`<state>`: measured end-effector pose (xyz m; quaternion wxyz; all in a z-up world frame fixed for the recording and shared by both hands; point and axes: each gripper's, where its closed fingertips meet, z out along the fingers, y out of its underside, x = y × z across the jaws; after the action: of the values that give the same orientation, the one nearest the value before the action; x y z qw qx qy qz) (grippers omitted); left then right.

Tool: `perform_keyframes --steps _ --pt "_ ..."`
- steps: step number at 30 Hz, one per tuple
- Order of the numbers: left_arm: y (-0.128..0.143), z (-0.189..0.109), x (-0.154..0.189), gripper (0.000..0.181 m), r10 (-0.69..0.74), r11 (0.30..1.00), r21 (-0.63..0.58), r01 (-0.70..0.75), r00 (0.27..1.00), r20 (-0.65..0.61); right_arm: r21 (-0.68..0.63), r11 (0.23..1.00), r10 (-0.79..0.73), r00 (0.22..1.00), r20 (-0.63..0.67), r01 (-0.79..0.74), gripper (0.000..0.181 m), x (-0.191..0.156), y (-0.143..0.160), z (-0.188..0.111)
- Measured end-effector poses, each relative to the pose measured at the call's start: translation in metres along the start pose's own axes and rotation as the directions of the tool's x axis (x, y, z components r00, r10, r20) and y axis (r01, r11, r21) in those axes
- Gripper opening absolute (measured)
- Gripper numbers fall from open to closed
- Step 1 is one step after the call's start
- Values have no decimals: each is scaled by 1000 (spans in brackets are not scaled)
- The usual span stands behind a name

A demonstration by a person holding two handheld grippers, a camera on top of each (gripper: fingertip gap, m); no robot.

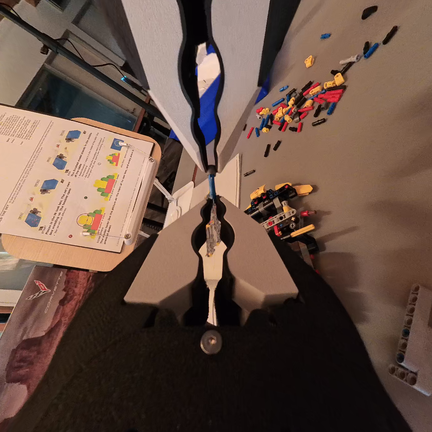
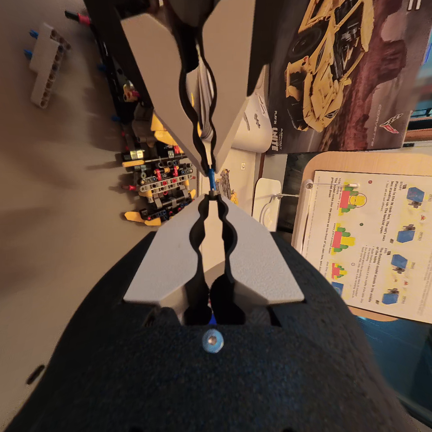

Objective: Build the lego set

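My left gripper [image 1: 211, 199] and right gripper [image 2: 212, 195] meet tip to tip in the air beside the table edge. The left gripper is shut on a thin blue pin [image 1: 211, 184], which also shows in the right wrist view [image 2: 211, 180]. The right gripper is shut on a small dark grey piece [image 2: 212, 193] at the pin's other end. The right gripper shows from above in the left wrist view [image 1: 211, 169]. The partly built black, grey and yellow model [image 1: 280, 215] lies on the grey table and also shows in the right wrist view [image 2: 159, 182].
A pile of loose red, blue, yellow and black pieces [image 1: 301, 105] lies farther along the table [image 1: 362, 163]. A white beam assembly [image 1: 411, 339] lies near my side. An instruction sheet on a wooden board [image 1: 77, 182] and the set's box [image 2: 339, 77] stand off the table edge. My two grippers' fingertips are within a few centimetres of each other. The white beam assembly [image 1: 411, 339] is about equally far from each gripper, around 15 cm. It turns up in the right wrist view [image 2: 51, 61] as well.
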<state>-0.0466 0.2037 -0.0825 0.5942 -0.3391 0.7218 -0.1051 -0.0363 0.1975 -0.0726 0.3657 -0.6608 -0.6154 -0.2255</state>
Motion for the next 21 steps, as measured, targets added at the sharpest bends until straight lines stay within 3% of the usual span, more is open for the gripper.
perform_keyframes --steps 8,13,21 --pt "5 4 11 3 -29 998 -52 25 997 -68 -99 985 -143 989 -33 139 6 -9 6 8" --pt "5 1 13 2 -140 990 -39 136 981 -133 -63 984 -173 981 -89 168 5 -8 1 6" --pt "0 -6 29 2 -373 923 -47 382 858 -354 -80 906 -424 887 -184 417 5 -21 -2 4"
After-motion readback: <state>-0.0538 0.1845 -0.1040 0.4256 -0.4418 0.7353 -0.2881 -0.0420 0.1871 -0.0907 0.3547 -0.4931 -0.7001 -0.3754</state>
